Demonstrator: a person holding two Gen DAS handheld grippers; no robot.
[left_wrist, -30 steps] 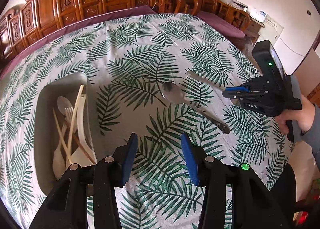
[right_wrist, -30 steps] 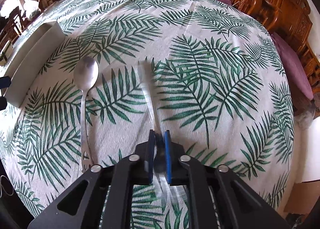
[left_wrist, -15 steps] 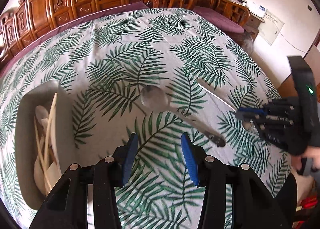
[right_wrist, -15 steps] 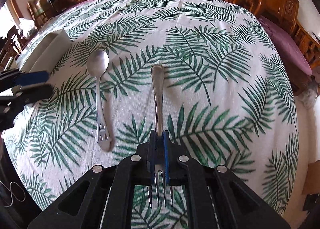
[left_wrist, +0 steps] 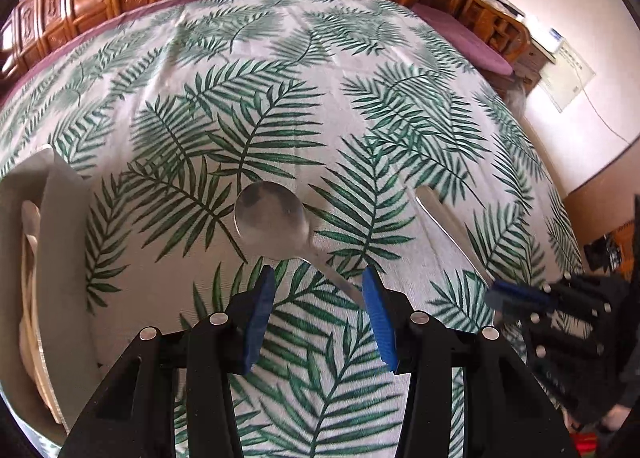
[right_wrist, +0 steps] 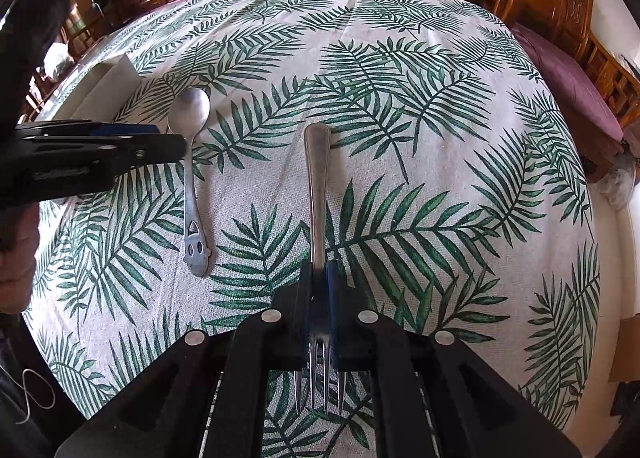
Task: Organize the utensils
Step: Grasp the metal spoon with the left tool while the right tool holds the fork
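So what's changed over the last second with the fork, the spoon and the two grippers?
The left gripper has come in low over the spoon, jaws open, not gripping it. The right gripper stays shut on the fork, which it has drawn back off the cloth. The spoon and the tray of pale utensils haven't moved.

no readable text, labels, brands or numbers anywhere

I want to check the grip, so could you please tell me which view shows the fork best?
The right wrist view: the whole fork shows, clamped near its prongs. The left wrist view shows only its handle, slightly blurred, running into the right gripper.
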